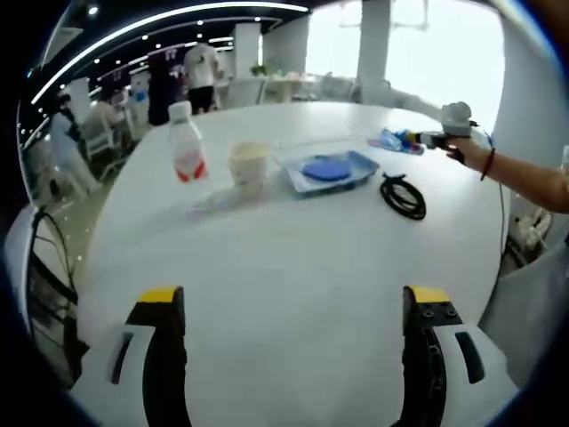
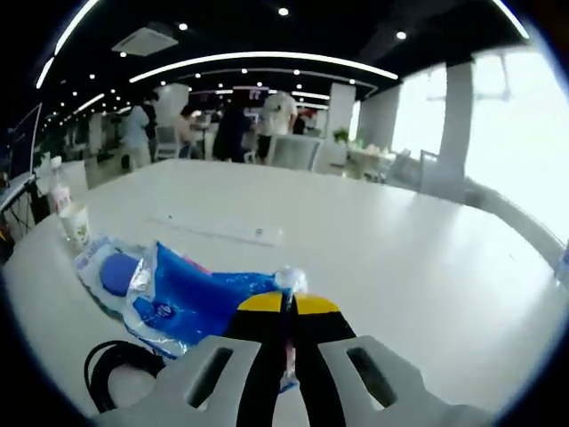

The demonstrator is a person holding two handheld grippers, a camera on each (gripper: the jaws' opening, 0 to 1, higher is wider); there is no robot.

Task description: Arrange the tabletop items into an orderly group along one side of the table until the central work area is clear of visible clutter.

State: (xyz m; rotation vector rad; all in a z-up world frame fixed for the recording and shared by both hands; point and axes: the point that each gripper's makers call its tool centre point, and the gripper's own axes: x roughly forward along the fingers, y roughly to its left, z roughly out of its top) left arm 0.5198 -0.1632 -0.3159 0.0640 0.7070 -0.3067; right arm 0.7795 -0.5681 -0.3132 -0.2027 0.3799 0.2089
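Left gripper view shows the left tongs (image 1: 293, 311) spread wide and holding nothing, low over bare white surface (image 1: 284, 267). Ahead of them a loose row runs across the far part of the surface: a plastic bottle (image 1: 186, 142) standing upright, a pale cup (image 1: 249, 164) just beside it, a flat clear bag with a blue round thing (image 1: 327, 169) inside, and a coiled black cable (image 1: 404, 197) nearer the right. Farther right, the person's hand (image 1: 467, 147) carries the right tongs to a crinkled blue packet (image 1: 396, 140) near the edge.

Right gripper view shows the right tongs (image 2: 286, 307) pinched together on the edge of that blue packet (image 2: 200, 298), which lies ahead and to their left, its long axis running leftward toward the clear bag (image 2: 107, 271). This view gives the grip itself, which the other leaves too small to read. It also shows a long flat white strip (image 2: 222, 229) lying farther out on the surface.

The right tongs are plainly nearer the packet, so dragging it toward the row likely falls to them.
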